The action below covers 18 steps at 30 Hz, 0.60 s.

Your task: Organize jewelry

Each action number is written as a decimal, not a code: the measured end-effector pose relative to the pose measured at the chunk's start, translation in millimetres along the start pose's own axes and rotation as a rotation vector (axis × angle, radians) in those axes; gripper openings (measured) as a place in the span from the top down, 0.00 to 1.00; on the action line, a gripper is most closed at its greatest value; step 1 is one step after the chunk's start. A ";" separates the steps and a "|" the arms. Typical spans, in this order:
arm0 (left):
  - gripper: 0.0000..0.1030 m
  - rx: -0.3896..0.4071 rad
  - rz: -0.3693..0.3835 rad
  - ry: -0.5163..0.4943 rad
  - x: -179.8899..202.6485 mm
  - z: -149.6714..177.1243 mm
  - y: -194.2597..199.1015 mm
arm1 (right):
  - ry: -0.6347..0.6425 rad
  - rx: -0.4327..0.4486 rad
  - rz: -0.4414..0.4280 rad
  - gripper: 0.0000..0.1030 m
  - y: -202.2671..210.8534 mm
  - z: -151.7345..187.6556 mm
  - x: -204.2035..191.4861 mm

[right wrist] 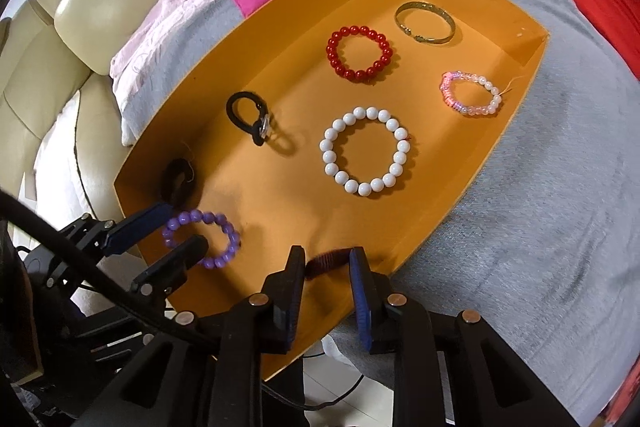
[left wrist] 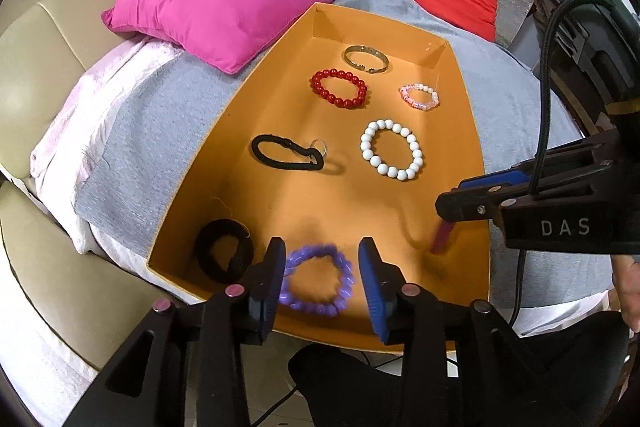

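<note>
Lying on grey blanket (left wrist: 160, 115), tray (left wrist: 360, 211); left hand-held gripper (left wrist: 322, 255) wide around purple bracelet (left wrist: 316, 307); right hand-held gripper (right wrist: 326, 255) unclear.

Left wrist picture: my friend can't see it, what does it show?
An orange tray on a grey blanket holds bracelets and hair ties. The left gripper has its fingers either side of a purple bead bracelet, not squeezing it.

Black angular frames are forming both the left gripper (left wrist: 322, 279) and the right gripper (right wrist: 326, 279), carrying blue pads (left wrist: 370, 291), silver-pink round screws, white "DAS" lettering (left wrist: 565, 227) and a black braided cable (left wrist: 540, 107) at right.
</note>
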<state>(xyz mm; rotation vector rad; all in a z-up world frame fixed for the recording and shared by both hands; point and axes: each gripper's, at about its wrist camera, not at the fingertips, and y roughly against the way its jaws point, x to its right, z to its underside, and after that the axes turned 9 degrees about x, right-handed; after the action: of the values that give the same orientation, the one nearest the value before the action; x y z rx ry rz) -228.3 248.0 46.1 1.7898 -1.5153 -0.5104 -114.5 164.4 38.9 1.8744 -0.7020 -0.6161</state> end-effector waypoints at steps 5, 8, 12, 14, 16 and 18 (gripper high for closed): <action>0.59 0.015 -0.027 -0.021 4.6 -1.6 5.3 | -0.010 0.014 0.002 0.75 4.3 0.3 3.0; 0.44 0.036 -0.058 -0.027 5.6 -3.5 10.2 | -0.011 0.021 0.003 0.75 8.3 1.8 5.8; 0.43 0.076 -0.109 -0.032 5.6 -7.9 19.7 | -0.015 0.032 -0.002 0.75 14.4 4.0 8.9; 0.43 0.098 -0.141 -0.033 5.8 -10.9 26.1 | -0.017 0.038 0.002 0.75 18.9 5.8 11.1; 0.41 0.119 -0.171 -0.034 5.6 -13.3 31.9 | -0.017 0.050 0.010 0.75 22.6 7.3 10.6; 0.37 0.140 -0.202 -0.035 5.5 -16.5 37.8 | -0.012 0.068 0.023 0.75 28.6 8.9 9.4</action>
<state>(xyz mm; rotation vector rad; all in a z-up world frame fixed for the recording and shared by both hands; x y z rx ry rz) -240.9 245.5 85.7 2.0663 -1.4312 -0.5468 -119.6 142.8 61.0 1.9242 -0.7602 -0.5962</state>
